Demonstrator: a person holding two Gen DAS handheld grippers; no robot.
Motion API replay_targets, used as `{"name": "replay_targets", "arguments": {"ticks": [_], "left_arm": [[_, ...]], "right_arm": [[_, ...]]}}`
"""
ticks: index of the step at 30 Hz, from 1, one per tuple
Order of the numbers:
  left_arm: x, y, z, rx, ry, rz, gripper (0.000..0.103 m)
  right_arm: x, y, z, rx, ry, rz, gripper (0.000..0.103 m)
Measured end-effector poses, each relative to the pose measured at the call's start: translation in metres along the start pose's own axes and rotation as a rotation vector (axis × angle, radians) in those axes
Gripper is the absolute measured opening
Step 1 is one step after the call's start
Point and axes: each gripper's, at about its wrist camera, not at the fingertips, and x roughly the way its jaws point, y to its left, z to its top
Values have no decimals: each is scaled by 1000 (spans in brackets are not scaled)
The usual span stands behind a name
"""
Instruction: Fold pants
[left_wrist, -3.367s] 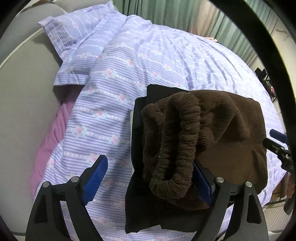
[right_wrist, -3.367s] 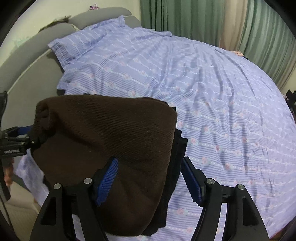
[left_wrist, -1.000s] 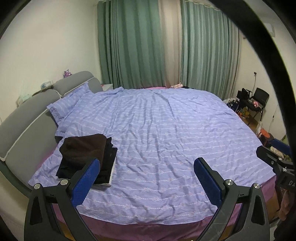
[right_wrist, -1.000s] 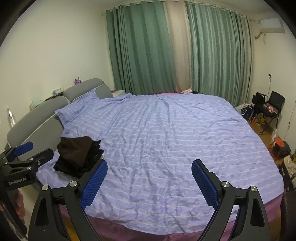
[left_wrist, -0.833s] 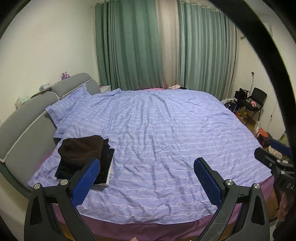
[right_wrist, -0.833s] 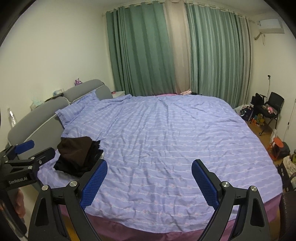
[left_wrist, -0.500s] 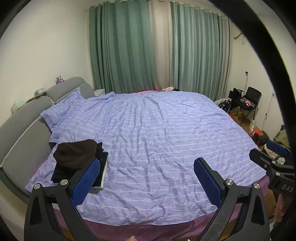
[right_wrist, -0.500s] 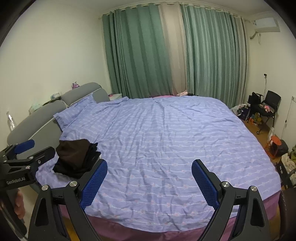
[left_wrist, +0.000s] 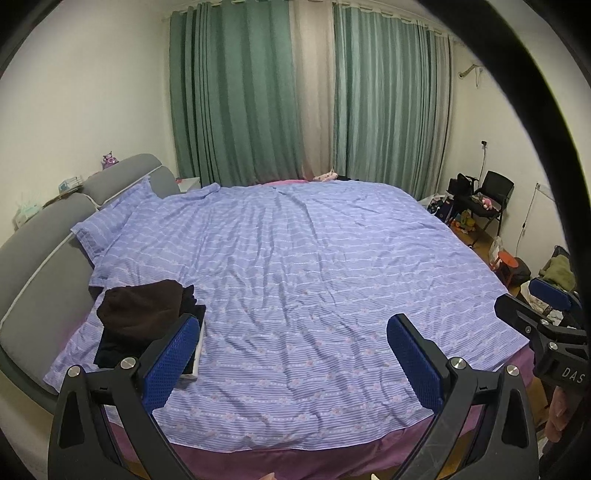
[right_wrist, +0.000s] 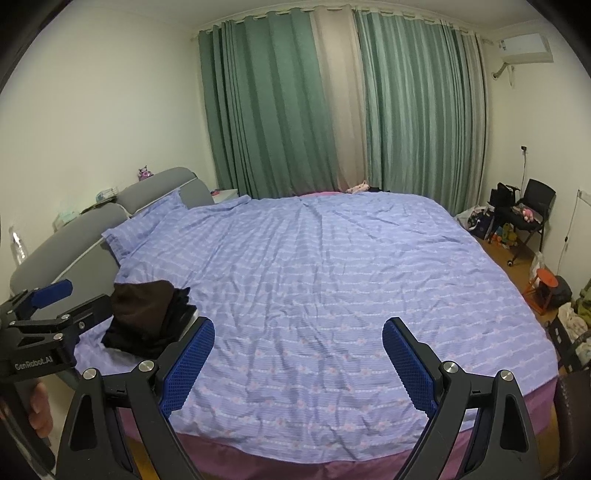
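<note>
Both grippers hung off the near edge of the bed (left_wrist: 332, 258), aimed down across it. L gripper (left_wrist: 293, 360) stood w/ jaws spread wide, nothing btwn its blue pads (left_wrist: 170, 363). R gripper (right_wrist: 298, 365) was likewise agape and empty-handed. Folded brown pants (left_wrist: 142, 308) lay atop a dark stack at the bed's left side, near the headboard (left_wrist: 40, 258), well apart from both tools. A hand (right_wrist: 38, 411) gripped the L gripper's handle at the right-wrist view's left edge.
</note>
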Motion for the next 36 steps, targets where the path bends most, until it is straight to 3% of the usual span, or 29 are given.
{"name": "replay_targets", "arguments": {"ticks": [36], "left_arm": [[4, -9, 4, 8, -6, -25, 103]], "right_arm": [[0, 0, 2, 1, -18, -19, 93]]}}
